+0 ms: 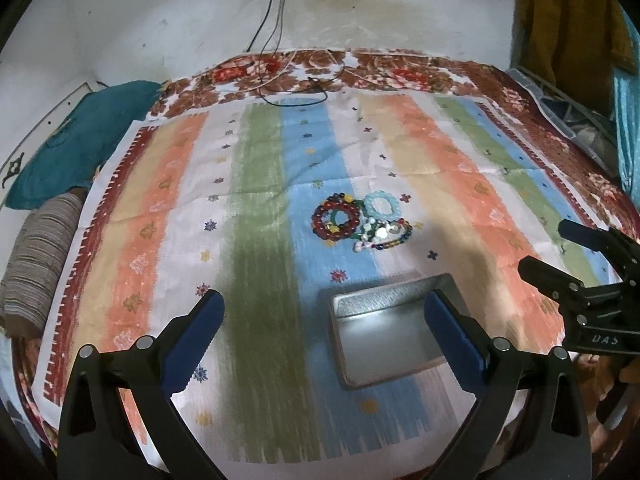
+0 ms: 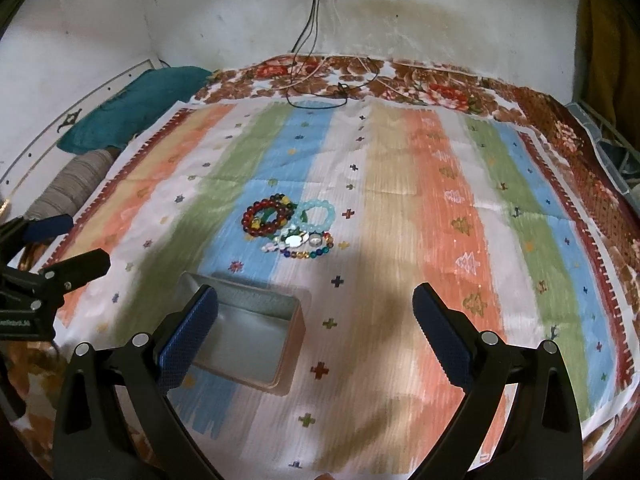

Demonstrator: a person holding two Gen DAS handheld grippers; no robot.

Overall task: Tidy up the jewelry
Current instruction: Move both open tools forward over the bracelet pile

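A pile of bead bracelets lies on the striped cloth: a dark red one (image 1: 334,222) (image 2: 264,216), a light blue one (image 1: 383,205) (image 2: 318,214), and a multicoloured strand with white pieces (image 1: 384,236) (image 2: 304,246). An open, empty metal tin (image 1: 384,336) (image 2: 248,340) sits nearer to me than the pile. My left gripper (image 1: 324,312) is open and empty above the cloth, short of the pile. My right gripper (image 2: 314,304) is open and empty, to the right of the tin. Each gripper shows at the edge of the other's view.
The striped cloth (image 1: 256,200) covers a floral blanket (image 1: 380,68) on a bed. A teal pillow (image 1: 76,148) and a striped bolster (image 1: 36,256) lie at the left. Charger cables (image 1: 296,84) trail from a wall socket onto the far edge. Shelving stands at the right.
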